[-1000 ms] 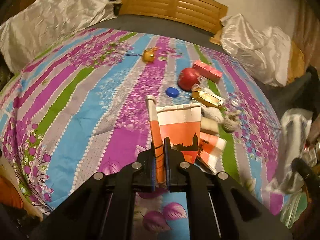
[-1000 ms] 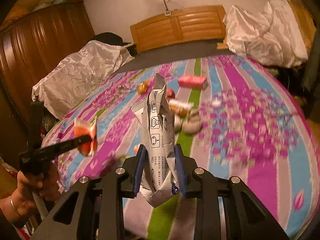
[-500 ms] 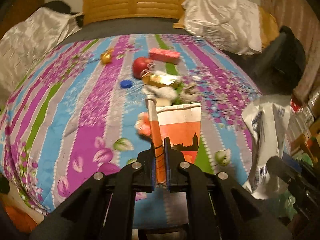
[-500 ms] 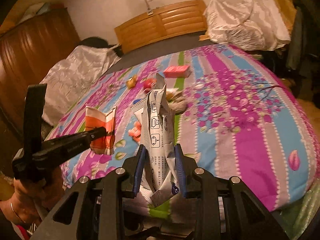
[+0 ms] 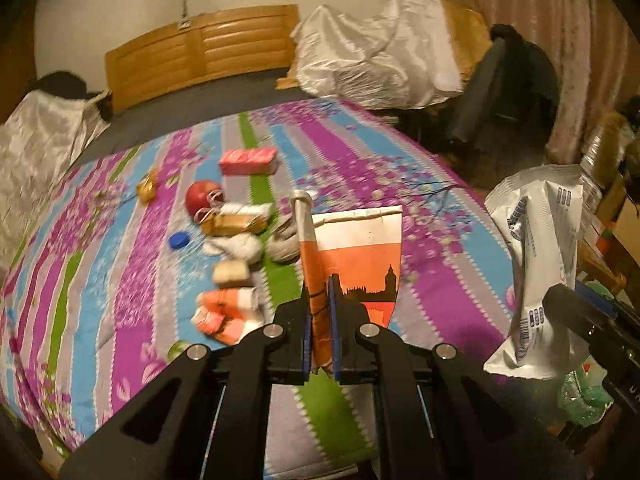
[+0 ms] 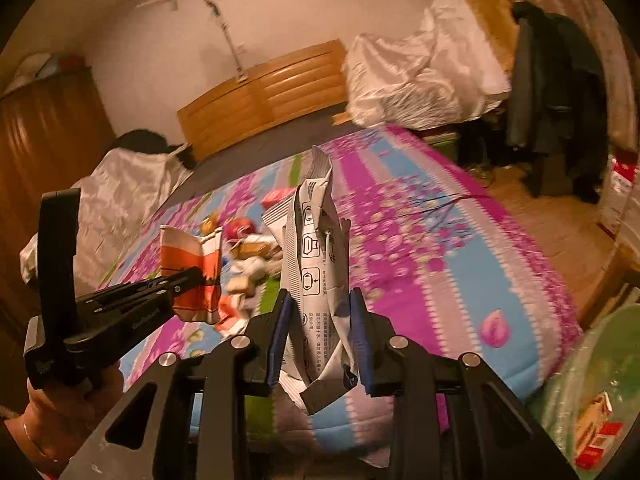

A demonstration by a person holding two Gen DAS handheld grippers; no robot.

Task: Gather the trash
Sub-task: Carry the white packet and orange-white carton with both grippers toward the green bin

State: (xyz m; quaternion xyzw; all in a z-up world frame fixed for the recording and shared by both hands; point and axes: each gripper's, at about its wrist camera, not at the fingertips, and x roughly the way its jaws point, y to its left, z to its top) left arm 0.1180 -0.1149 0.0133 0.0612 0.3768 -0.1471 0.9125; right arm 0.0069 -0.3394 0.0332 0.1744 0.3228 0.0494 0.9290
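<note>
The left tongs [image 5: 320, 328] are pressed together on the lower edge of a flat orange-and-white paper packet with a dark skyline print [image 5: 356, 256], which stands upright above the foot edge of the bed [image 5: 440, 280] with its striped floral quilt. The right tongs [image 6: 320, 332] pinch a crumpled silver-white foil snack bag [image 6: 316, 280] near its lower end, its long axis also upright. Both pieces are lifted clear of the quilt.

A green translucent plastic bag [image 6: 592, 360], apparently the trash receptacle and already holding some red-and-white wrappers, sits low beyond the bed's foot corner, on the right side. It lies below and to the right of the right tongs, so the right hand is clearly the nearer one; the left would have to cross further over. The foil bag probably goes in first, tipped mouth-down over the opening.

More litter remains grouped near the middle of the quilt: a red apple [image 5: 202, 196], a blue bottle cap [image 5: 179, 240], a pink carton [image 5: 248, 161], and several crumpled wrappers [image 5: 228, 312] nearer the foot edge.
</note>
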